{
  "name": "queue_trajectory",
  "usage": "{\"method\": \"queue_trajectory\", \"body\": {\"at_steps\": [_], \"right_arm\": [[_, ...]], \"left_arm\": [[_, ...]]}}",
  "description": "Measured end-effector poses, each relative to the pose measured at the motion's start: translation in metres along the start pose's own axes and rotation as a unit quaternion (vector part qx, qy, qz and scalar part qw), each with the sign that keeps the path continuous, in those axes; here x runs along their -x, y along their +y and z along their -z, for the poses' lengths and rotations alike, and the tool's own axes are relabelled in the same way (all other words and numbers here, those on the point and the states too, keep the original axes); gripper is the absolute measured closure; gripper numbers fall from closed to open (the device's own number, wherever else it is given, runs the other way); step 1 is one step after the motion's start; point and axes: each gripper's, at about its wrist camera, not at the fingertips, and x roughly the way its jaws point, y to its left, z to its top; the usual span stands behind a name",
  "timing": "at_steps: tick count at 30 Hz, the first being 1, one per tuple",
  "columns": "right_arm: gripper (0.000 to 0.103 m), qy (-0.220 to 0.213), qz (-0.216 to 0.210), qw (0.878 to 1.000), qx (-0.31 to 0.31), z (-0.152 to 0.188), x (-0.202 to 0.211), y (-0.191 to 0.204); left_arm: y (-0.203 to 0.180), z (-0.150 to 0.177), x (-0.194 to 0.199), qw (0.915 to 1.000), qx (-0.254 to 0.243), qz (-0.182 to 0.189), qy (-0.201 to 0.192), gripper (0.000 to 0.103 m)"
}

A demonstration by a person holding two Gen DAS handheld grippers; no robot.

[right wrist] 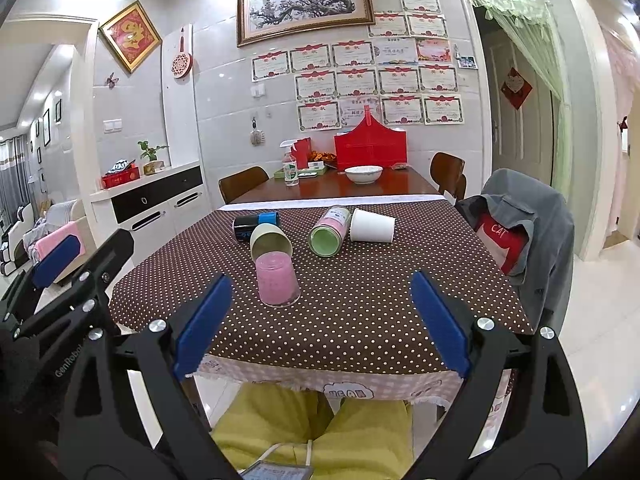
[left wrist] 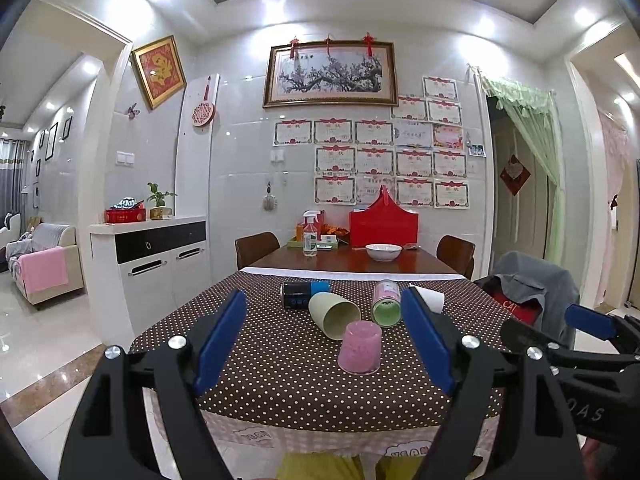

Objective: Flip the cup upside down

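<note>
White paper cup (left wrist: pixel 434 300) half hidden behind left gripper's right finger; wall certificates (left wrist: pixel 374 160) too small to read; table (right wrist: pixel 360 312) near edge cut by grippers.

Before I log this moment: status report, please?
Left gripper and right gripper open, empty. Translucent pink plastic cup already mouth-down. Four cups lie sideways behind.

Left gripper (left wrist: pixel 324 340) held above the near edge of the tabletop (left wrist: pixel 280 380), jaws spread wide, nothing between them. Pink cup (left wrist: pixel 359 347) standing mouth-down on the dotted cloth, inside the gap of the jaws. Just behind it, a pale green cup (left wrist: pixel 335 315) lying on its side, mouth toward the camera. Further back, a black and blue can (left wrist: pixel 304 294) on its side; to the right, a green-mouthed jar (left wrist: pixel 386 309) also lying down, and a white cup (left wrist: pixel 431 299) partly hidden by the right jaw. Right gripper (left wrist: pixel 592 326) at the far right edge, off the tabletop. White bowl (left wrist: pixel 383 252) on bare wood at the far end.
</note>
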Motion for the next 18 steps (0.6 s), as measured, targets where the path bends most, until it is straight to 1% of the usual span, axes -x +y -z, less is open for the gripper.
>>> {"method": "queue_trajectory", "body": {"at_steps": [18], "right_arm": [[0.011, -0.001, -0.003, 1.000, 0.000, 0.0024, 0.0029, 0.0014]], "left_arm": [[0.0009, 0.0012, -0.0040, 1.0000, 0.004, -0.003, 0.002, 0.024]]}}
